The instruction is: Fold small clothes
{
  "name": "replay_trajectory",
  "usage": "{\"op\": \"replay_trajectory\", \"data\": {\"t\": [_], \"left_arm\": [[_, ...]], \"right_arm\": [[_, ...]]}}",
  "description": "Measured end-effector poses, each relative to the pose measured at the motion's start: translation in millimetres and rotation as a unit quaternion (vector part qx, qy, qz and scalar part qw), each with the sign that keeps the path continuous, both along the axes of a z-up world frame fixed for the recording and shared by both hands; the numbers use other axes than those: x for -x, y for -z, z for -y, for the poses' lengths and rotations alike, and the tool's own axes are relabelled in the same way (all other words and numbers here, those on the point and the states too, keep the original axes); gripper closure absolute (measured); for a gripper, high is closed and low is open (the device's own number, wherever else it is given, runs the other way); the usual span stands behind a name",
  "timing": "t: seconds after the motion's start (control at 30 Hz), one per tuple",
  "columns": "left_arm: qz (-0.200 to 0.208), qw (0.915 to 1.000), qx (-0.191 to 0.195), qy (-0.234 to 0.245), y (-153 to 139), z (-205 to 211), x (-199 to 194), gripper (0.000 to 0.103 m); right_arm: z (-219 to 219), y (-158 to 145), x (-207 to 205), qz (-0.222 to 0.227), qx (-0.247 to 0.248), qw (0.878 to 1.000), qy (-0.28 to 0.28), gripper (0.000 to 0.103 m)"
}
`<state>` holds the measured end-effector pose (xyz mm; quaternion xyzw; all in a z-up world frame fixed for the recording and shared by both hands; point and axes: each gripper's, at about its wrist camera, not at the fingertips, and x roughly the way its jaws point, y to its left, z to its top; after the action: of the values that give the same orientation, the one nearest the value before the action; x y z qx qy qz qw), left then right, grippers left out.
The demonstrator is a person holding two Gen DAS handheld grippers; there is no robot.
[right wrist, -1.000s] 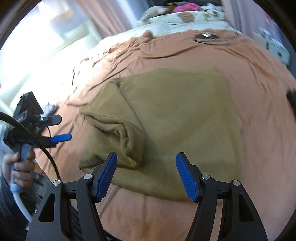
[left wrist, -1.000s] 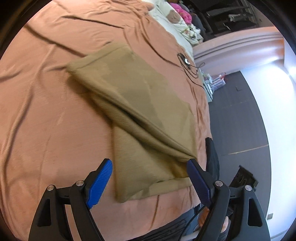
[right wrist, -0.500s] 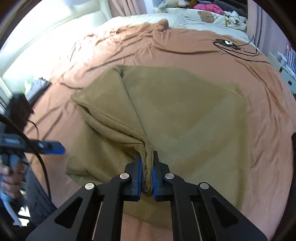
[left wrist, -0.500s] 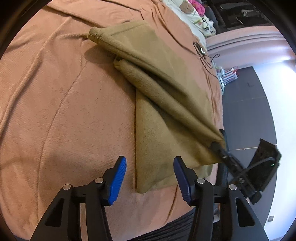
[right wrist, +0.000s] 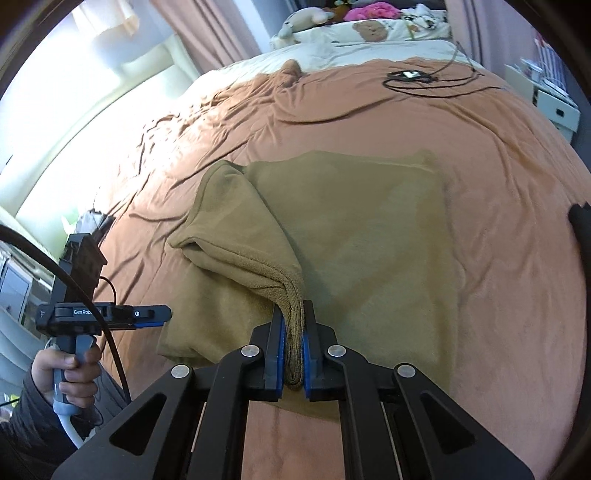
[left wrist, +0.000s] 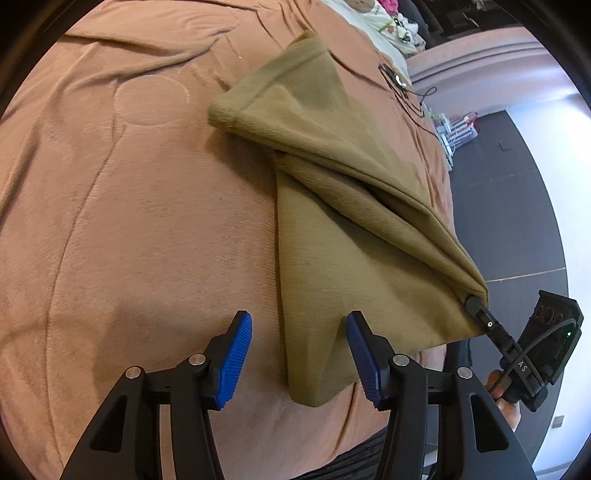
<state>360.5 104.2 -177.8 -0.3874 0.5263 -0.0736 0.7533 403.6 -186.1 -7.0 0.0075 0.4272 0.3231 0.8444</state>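
Two grippers work over an orange-brown bedspread (right wrist: 498, 155), which is creased toward the window side. At the head of the bed sit a cream pillow with a bear print (right wrist: 373, 31), soft toys (right wrist: 306, 16) and something pink (right wrist: 373, 7); a black cable (right wrist: 417, 79) coils on the cover beyond the garment. No containers are clearly readable (a white unit at the room's right edge is too small to tell). Nothing blocks either gripper's way.

The olive-tan garment (right wrist: 369, 236) lies flat on the bedspread, its near left part lifted into a taut ridge. The right gripper (right wrist: 293, 354) is clamped on that raised edge, a thick roll of cloth pinched between its blue pads. The left gripper (left wrist: 299, 354), held in the person's hand (right wrist: 70, 373), has been narrowing its jaws but they stand apart; the garment's near corner hangs down between them, lying against the right-hand pad (left wrist: 364, 354) and clear of the other.
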Motion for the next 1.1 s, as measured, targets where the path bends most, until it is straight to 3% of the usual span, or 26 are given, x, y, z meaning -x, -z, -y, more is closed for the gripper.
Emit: {"op": "replay_trajectory", "data": {"t": [0.47, 0.77, 0.93, 1.03, 1.1], "left_arm": [[-0.002, 0.9995, -0.016, 0.027, -5, 24, -19, 0.048], [-0.004, 0.9991, -0.026, 0.033, -9, 32, -26, 0.048], [0.021, 0.9994, -0.016, 0.021, -26, 24, -36, 0.048], [0.035, 0.9993, -0.003, 0.016, -36, 25, -46, 0.042], [0.044, 0.9989, 0.006, 0.016, -40, 28, -55, 0.030]], "right_arm": [[68, 17, 17, -0.032, -0.034, 0.996, 0.074, 0.099], [75, 45, 16, -0.064, -0.038, 0.992, 0.099, 0.099], [78, 52, 16, -0.076, -0.049, 0.991, 0.102, 0.099], [80, 54, 17, -0.079, -0.053, 0.990, 0.100, 0.099], [82, 56, 16, -0.083, -0.056, 0.990, 0.101, 0.099]]}}
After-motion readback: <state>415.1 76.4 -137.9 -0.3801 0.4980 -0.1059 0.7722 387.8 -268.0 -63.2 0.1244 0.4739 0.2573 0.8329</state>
